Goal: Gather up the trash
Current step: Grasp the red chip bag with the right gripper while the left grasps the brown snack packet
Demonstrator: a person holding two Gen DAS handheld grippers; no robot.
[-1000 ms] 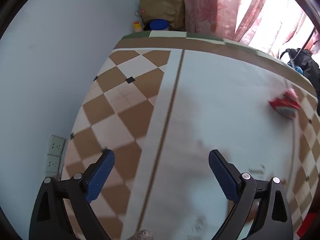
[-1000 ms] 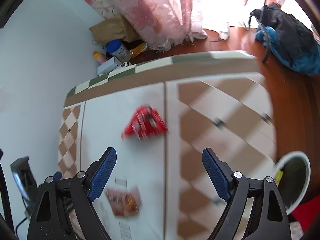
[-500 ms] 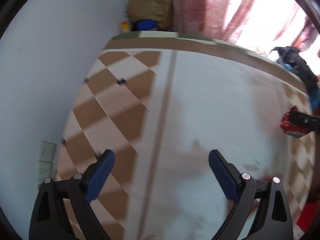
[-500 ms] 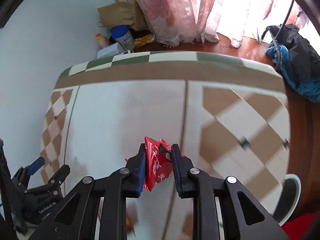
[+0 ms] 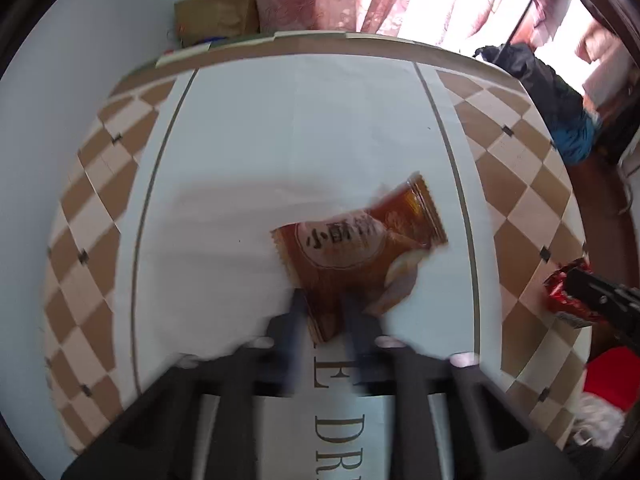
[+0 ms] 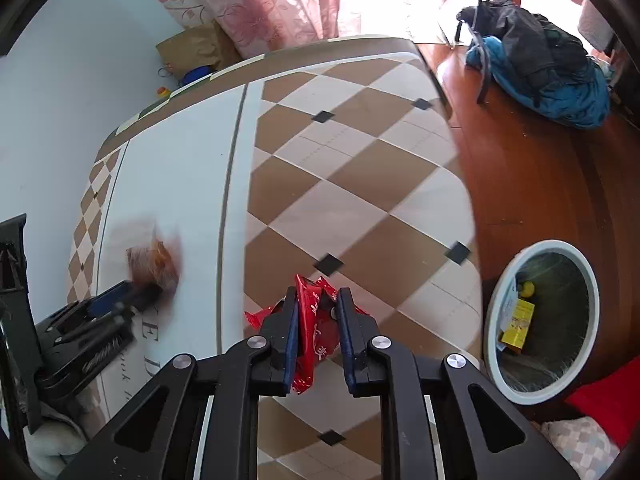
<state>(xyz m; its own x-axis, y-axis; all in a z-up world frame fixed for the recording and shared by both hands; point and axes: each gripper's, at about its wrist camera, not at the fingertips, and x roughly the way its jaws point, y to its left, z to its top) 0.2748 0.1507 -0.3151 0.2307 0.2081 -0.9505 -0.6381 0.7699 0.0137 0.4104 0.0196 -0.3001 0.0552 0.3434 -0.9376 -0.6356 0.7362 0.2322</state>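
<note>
My left gripper (image 5: 323, 304) is shut on the near corner of a brown snack wrapper (image 5: 360, 244), over the white middle of the table; the frame is blurred. My right gripper (image 6: 317, 300) is shut on a crumpled red wrapper (image 6: 314, 320) above the checkered right side of the table. In the right wrist view the left gripper (image 6: 132, 292) and the brown wrapper (image 6: 154, 264) show blurred at the left. In the left wrist view the right gripper and its red wrapper (image 5: 562, 296) show at the right edge.
A white-rimmed bin (image 6: 496, 320) with yellow and blue trash inside stands on the wooden floor right of the table. A dark and blue bag (image 6: 548, 76) lies on the floor at the far right. A brown paper bag (image 6: 192, 48) and curtains stand behind the table.
My left gripper has gone from open to shut on the brown wrapper. My right gripper, first open, closed on the red wrapper and has carried it right, toward the bin side.
</note>
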